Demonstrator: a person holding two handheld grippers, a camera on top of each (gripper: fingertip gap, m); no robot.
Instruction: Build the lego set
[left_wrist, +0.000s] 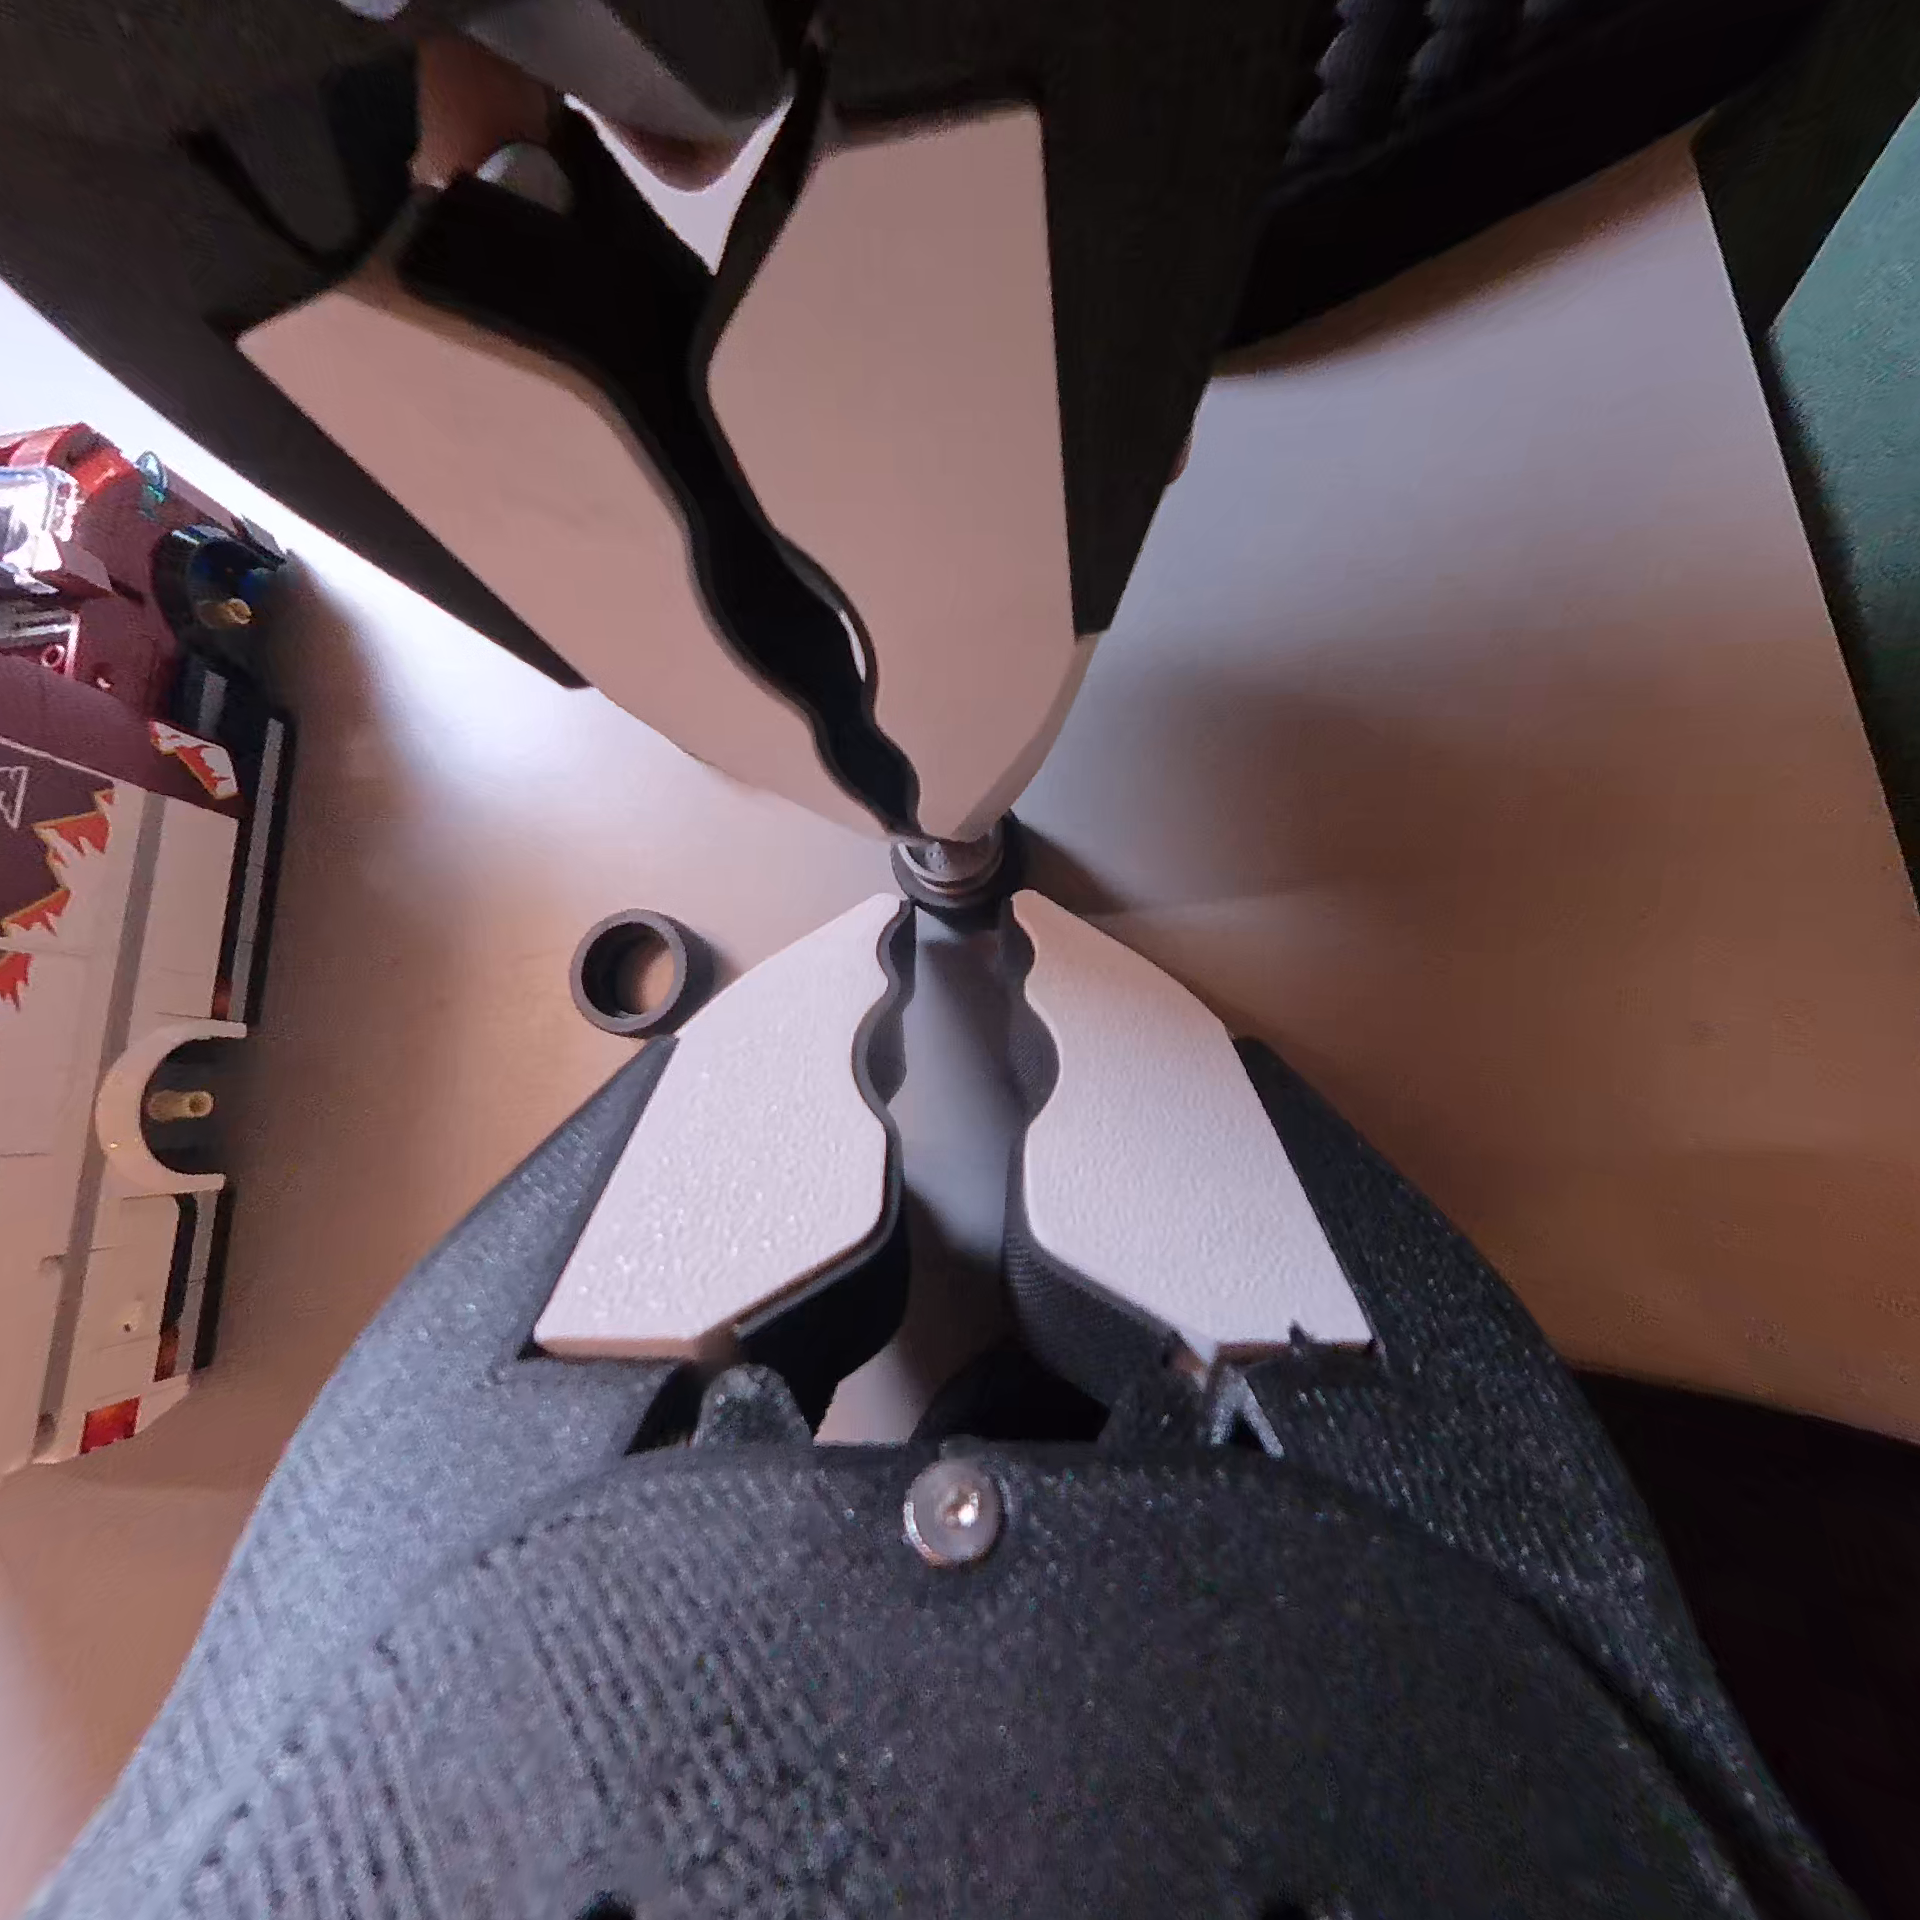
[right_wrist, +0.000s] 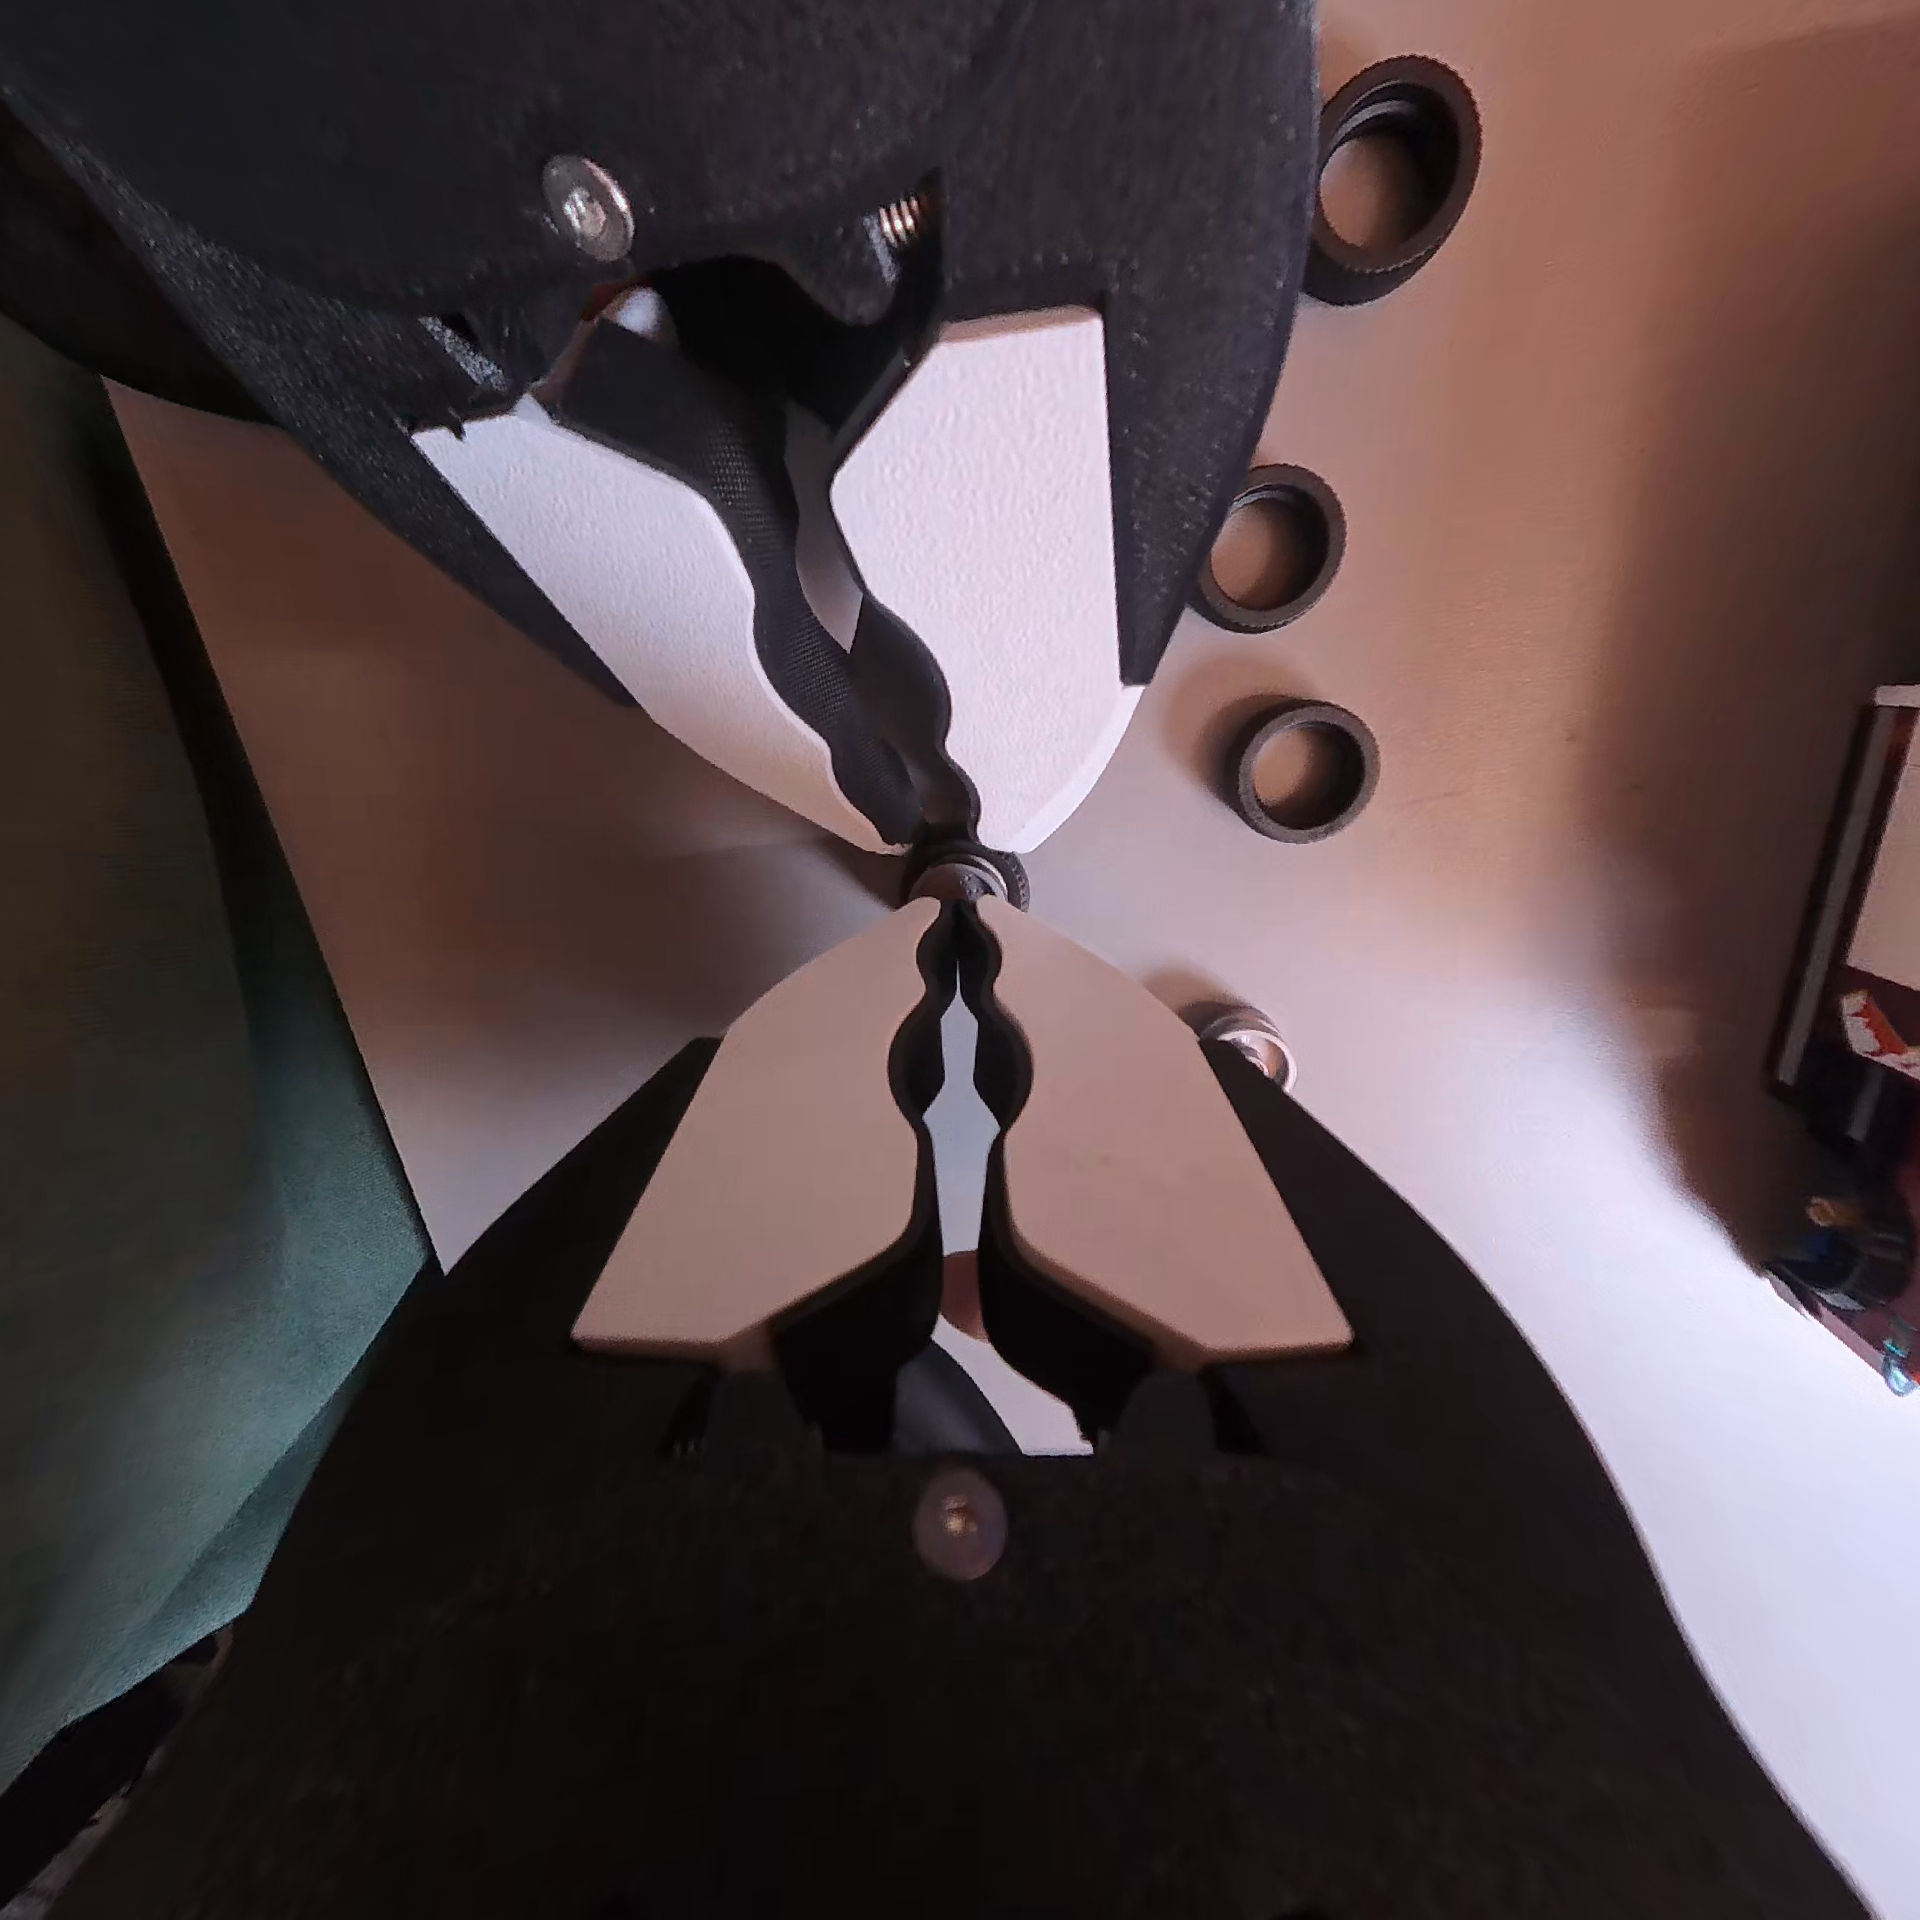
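1. Left wrist view: left gripper clamped on dark wheel hub above pale table; right gripper pinches its far end; loose dark ring nearby
2. Right wrist view: right gripper closed on hub's small stub; three dark rings lie beyond

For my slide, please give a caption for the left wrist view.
Two grippers meet tip to tip on a small dark ringed part; one black rubber ring lies beside on the white table.
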